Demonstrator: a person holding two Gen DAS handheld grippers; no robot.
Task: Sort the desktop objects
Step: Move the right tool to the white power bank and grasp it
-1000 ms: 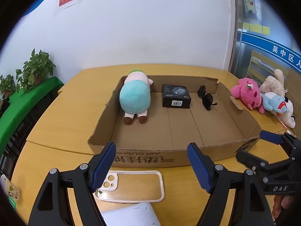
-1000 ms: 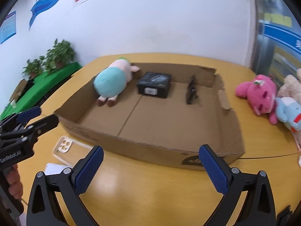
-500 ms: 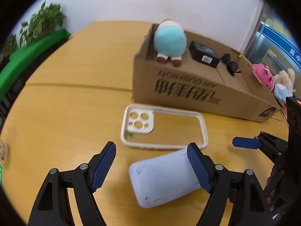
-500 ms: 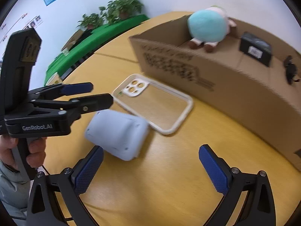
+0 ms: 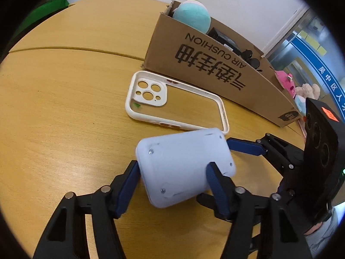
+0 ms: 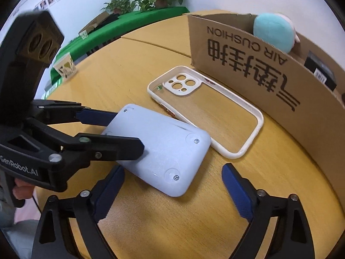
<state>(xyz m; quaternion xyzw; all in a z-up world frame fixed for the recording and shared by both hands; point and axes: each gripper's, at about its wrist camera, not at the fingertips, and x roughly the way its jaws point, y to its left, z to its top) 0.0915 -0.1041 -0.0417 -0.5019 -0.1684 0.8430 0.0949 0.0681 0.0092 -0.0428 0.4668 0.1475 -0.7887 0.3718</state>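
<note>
Cardboard box (image 5: 217, 64) holds teal plush (image 5: 192, 18), black pkg (image 6: 321, 73), sunglasses (image 5: 251, 59).

Bright even light, soft shadows, fisheye-warped edges, black vignette

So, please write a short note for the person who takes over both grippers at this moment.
Left gripper: fingers closed around the pale blue rounded plastic device, which lies on the wooden table.
Right gripper: open, holding nothing, beside the same device.
White-rimmed clear phone case: flat on the table, in front of the cardboard box, not gripped.
Done: teal plush toy, black box and sunglasses are in the cardboard box.
Left: put the device and the phone case in. Pink plush toys lie beyond the box; probably those too.
</note>
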